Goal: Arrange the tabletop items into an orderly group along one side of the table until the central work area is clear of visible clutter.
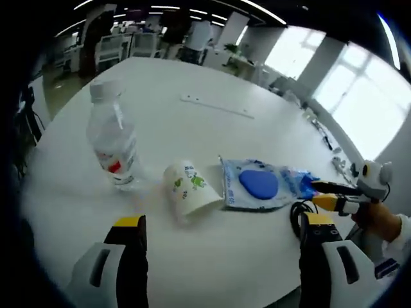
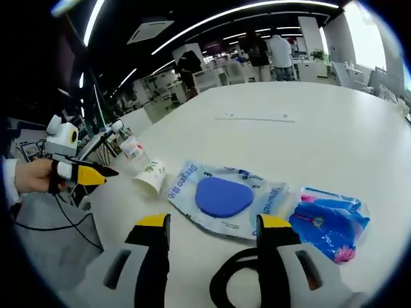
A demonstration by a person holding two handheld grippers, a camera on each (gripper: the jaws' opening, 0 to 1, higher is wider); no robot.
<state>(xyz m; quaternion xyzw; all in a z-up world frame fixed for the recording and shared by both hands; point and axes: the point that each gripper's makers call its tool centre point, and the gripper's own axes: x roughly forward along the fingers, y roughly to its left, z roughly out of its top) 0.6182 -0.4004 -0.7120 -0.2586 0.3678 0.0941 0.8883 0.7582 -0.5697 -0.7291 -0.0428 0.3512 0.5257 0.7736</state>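
Your hand-held grippers point(image 1: 221, 224) point(image 2: 209, 224) both apart, empty; upright water bottle point(image 1: 114, 144) beside tipped paper cup point(image 1: 188, 188) on the surface point(image 1: 212, 135).

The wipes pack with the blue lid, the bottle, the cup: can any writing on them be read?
Wipes pack: blue lettering along its left edge, too blurred to read.
Water bottle: red and white label, unreadable.
Paper cup: green and blue print, unreadable.
Blue packet: print too small to read.
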